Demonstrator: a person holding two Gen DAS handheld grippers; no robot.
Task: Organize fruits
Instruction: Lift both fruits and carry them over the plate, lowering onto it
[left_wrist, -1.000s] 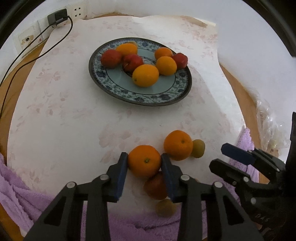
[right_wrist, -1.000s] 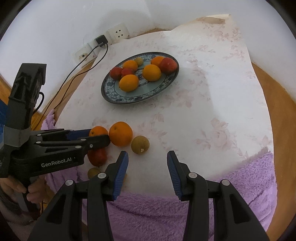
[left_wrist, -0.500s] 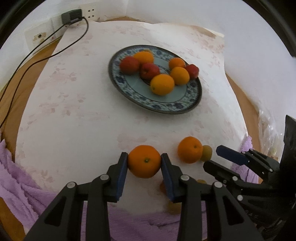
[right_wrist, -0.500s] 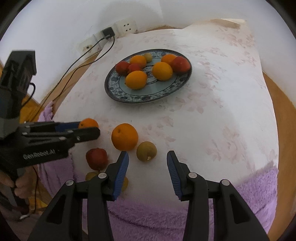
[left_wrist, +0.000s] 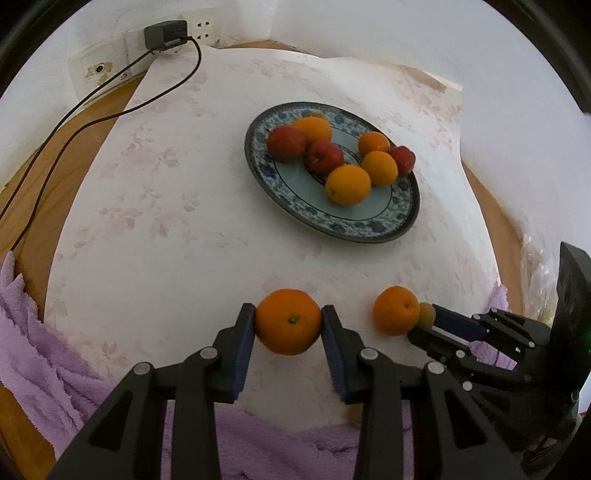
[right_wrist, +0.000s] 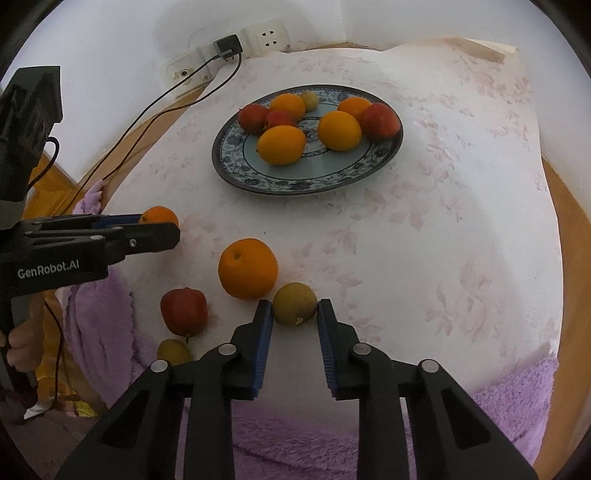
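My left gripper is shut on an orange and holds it just above the pale flowered cloth. The same gripper shows at the left of the right wrist view. My right gripper is shut on a small green-brown fruit that rests on the cloth, both pads against its sides. A loose orange touches that fruit on its left. A red apple and a small yellow-green fruit lie near the cloth's edge. Farther back, the blue patterned plate holds several oranges and red apples.
A purple towel hangs along the near table edge. A black charger sits in a wall socket, and its cable runs down the left side. Bare wooden table shows at the right. A hand holds the left gripper's handle.
My right gripper came down onto the green-brown fruit and shut on it. My left gripper carried its orange up and leftward, away from the loose fruits.
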